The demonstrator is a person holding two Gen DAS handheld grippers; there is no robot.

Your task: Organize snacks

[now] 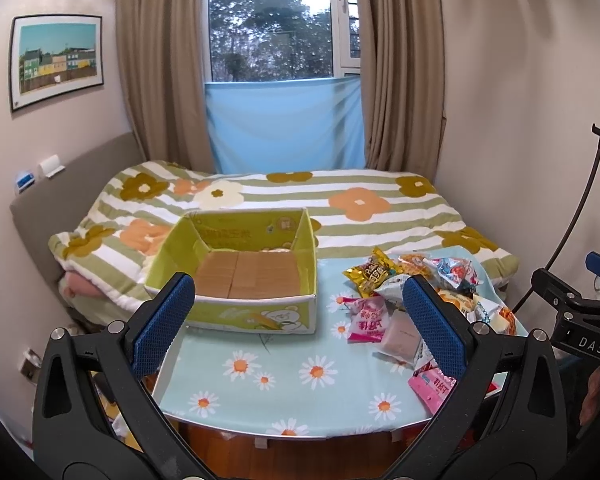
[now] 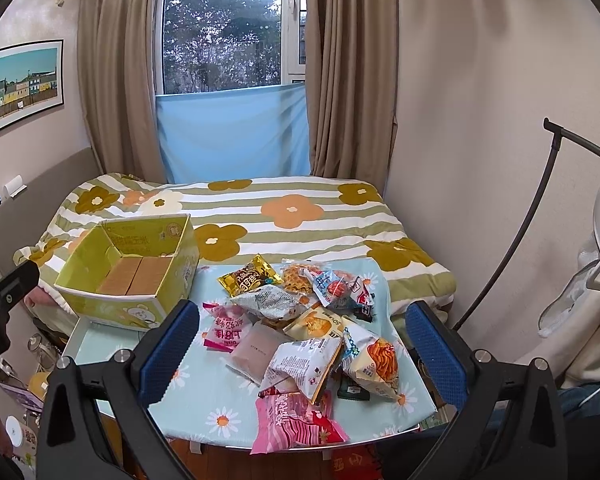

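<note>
A yellow-green cardboard box (image 1: 236, 312) (image 2: 112, 308) stands open on the left of a small table with a daisy cloth (image 1: 284, 376) (image 2: 204, 408). Its brown floor shows. A pile of snack packets (image 2: 312, 328) (image 1: 412, 292) lies on the right half: a gold bag (image 2: 249, 278), pink packets (image 2: 288, 420) (image 1: 366, 318), white bags. My left gripper (image 1: 298, 324) is open over the table's front, with nothing between its blue fingers. My right gripper (image 2: 304, 344) is open too, held before the pile, touching nothing. The right gripper's black body (image 1: 580, 320) shows in the left wrist view.
A bed with a flowered, striped blanket (image 1: 340, 216) (image 2: 300, 216) lies right behind the table. Curtains and a window are beyond. A black curved stand (image 2: 512, 240) and a wall are on the right. Clutter sits on the floor (image 2: 24, 400) at the table's left.
</note>
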